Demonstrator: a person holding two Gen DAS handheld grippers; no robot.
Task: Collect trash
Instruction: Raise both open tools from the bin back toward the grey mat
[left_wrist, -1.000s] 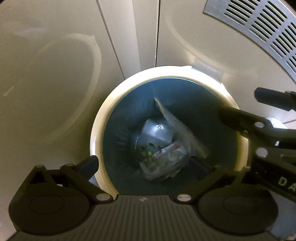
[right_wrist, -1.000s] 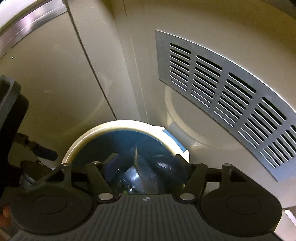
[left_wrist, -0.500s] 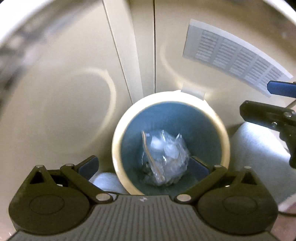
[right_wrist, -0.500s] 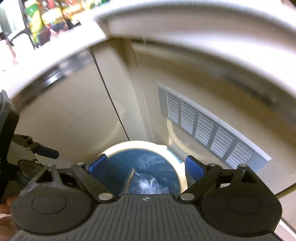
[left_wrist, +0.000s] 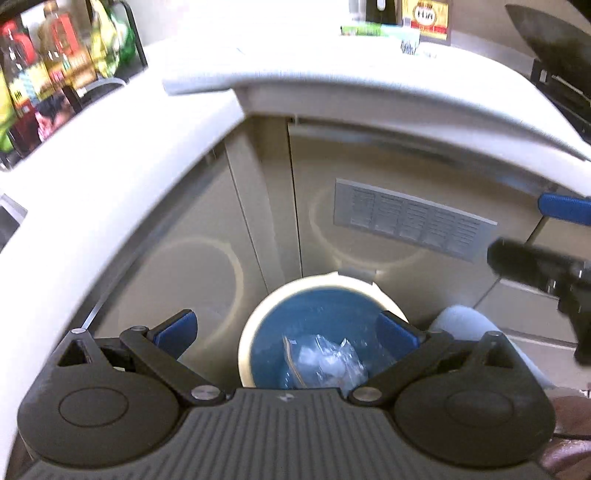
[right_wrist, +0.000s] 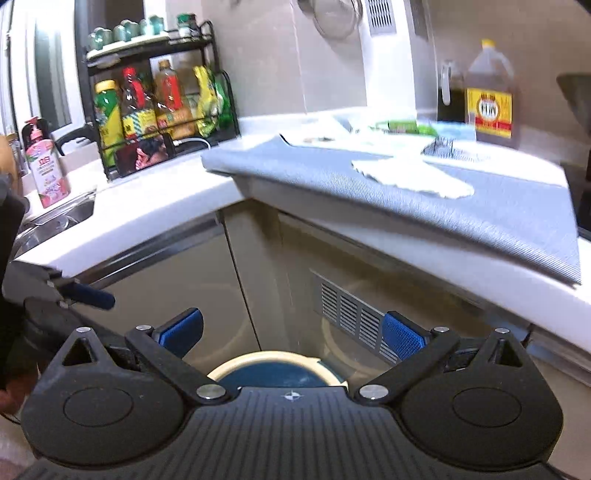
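Left wrist view. Left tongs (left_wrist: 286, 332) released, blue pads spread wide, nothing between them. Below and beyond them stands the trash bin (left_wrist: 251, 332), cream rim, blue liner, on the floor against the beige cabinet doors (left_wrist: 192, 229). Crumpled clear plastic wrapper (left_wrist: 325, 360) lies at the bottom of the bin, seen in the gap between the two pads but well below them, touching neither. Right-hand pad overlaps the bin's far rim in the picture only. A grey vent grille (left_wrist: 413, 221) sits in the cabinet door above the bin. Right tongs (left_wrist: 546, 240) enter at the right edge, up off the bin. White surface (left_wrist: 110, 166) curves overhead; picture blurred.

Right wrist view. Right tongs (right_wrist: 291, 334) released; their jaws have just been opening, with nothing between the pads. Only the near arc of the trash bin (right_wrist: 277, 360) shows, low in the picture just above the tongs' body, under the gap between the pads; its contents are hidden here. Left tongs (right_wrist: 92, 297) show at the left edge. Above, the surface (right_wrist: 155, 206) carries a grey mat (right_wrist: 369, 184) with a white paper scrap (right_wrist: 413, 177) on it, a bottle rack (right_wrist: 159, 107), an oil jug (right_wrist: 489, 92) and a pink soap bottle (right_wrist: 44, 162).
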